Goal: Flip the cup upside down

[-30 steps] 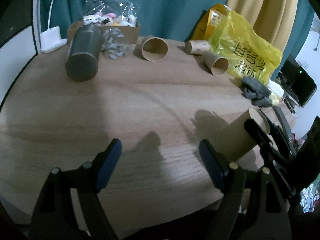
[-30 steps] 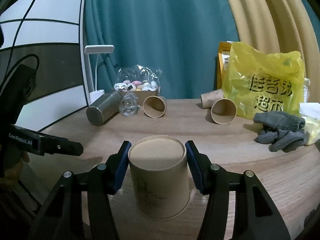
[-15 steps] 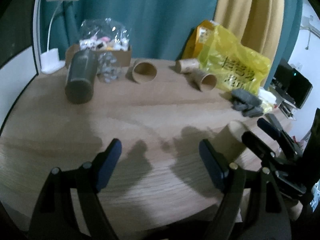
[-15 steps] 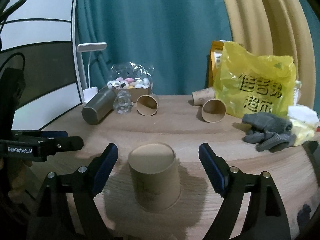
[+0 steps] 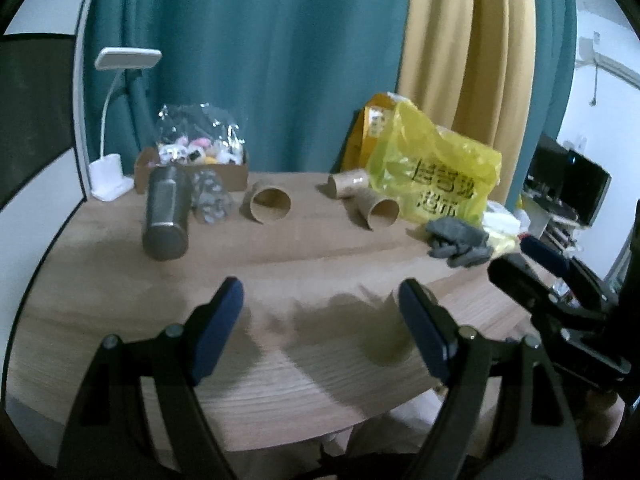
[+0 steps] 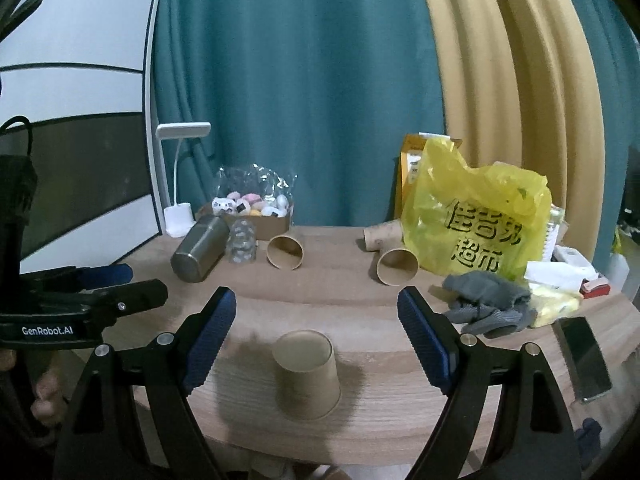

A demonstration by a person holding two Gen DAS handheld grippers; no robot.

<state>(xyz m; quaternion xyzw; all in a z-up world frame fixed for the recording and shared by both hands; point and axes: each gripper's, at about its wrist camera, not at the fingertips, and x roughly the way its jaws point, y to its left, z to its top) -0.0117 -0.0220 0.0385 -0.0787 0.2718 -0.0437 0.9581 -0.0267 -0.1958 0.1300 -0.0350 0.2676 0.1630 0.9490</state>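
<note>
A brown paper cup (image 6: 307, 372) stands upside down, mouth on the wooden table (image 6: 360, 304), near the front edge. My right gripper (image 6: 316, 332) is open and empty, drawn back behind and above the cup, jaws wide to either side of it. In the left wrist view the cup (image 5: 390, 334) is partly behind my right finger. My left gripper (image 5: 320, 332) is open and empty over the front of the table. The right gripper also shows at the right of the left wrist view (image 5: 532, 264).
Three more paper cups (image 6: 285, 252) (image 6: 397, 266) (image 6: 382, 234) lie on their sides at the back. A steel tumbler (image 6: 200, 254) lies at back left by a box of sweets (image 6: 256, 216). A yellow bag (image 6: 476, 224), grey gloves (image 6: 488, 304) and a phone (image 6: 584, 360) are at right.
My right gripper opened, let go of the upside-down cup and pulled back from it. My left gripper tilted up and drew back a little.
</note>
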